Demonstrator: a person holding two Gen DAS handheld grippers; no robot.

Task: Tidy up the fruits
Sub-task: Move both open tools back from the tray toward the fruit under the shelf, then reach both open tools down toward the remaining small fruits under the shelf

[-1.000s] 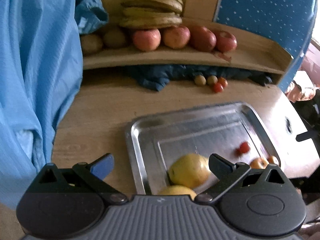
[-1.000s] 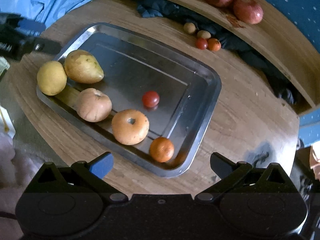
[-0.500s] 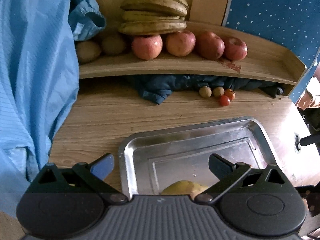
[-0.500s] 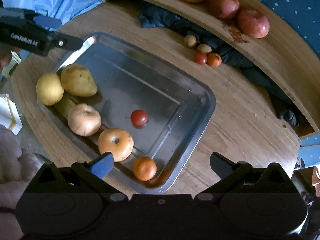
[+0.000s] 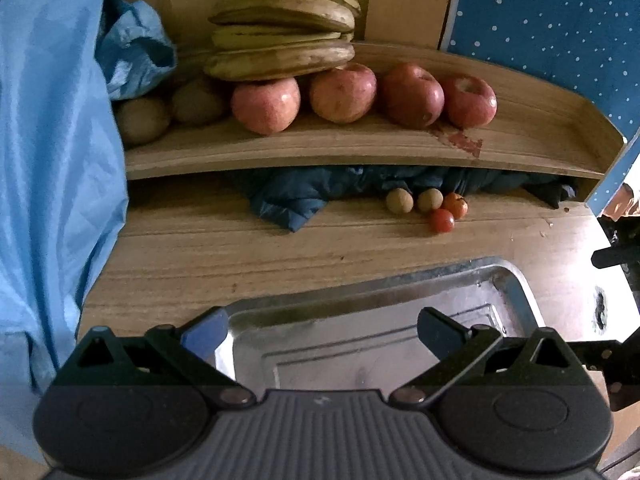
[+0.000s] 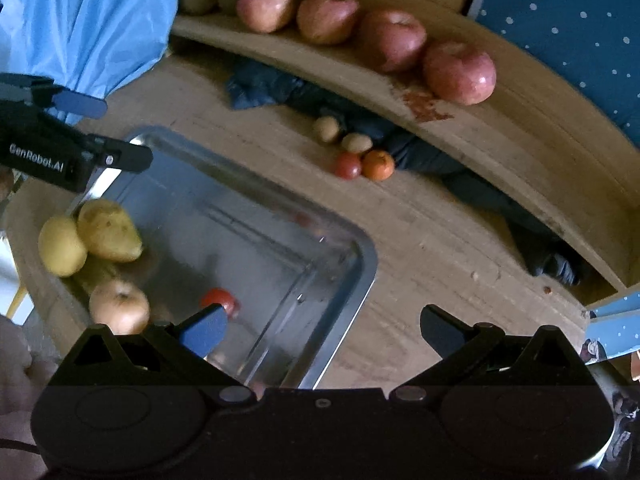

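Steel tray sits on wooden table, holding two pears and an apple along its left edge, a tomato mid-floor. Left gripper spread wide, empty, over tray's far-left corner. Right gripper spread, empty, over tray's right edge. Four small fruits lie at table's back edge under shelf with apples, bananas.

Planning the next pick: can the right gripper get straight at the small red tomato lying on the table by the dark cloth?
Probably yes. The right gripper is open and empty, and bare table lies between it and the tomato. An orange fruit touches it, so the jaws may nudge that.
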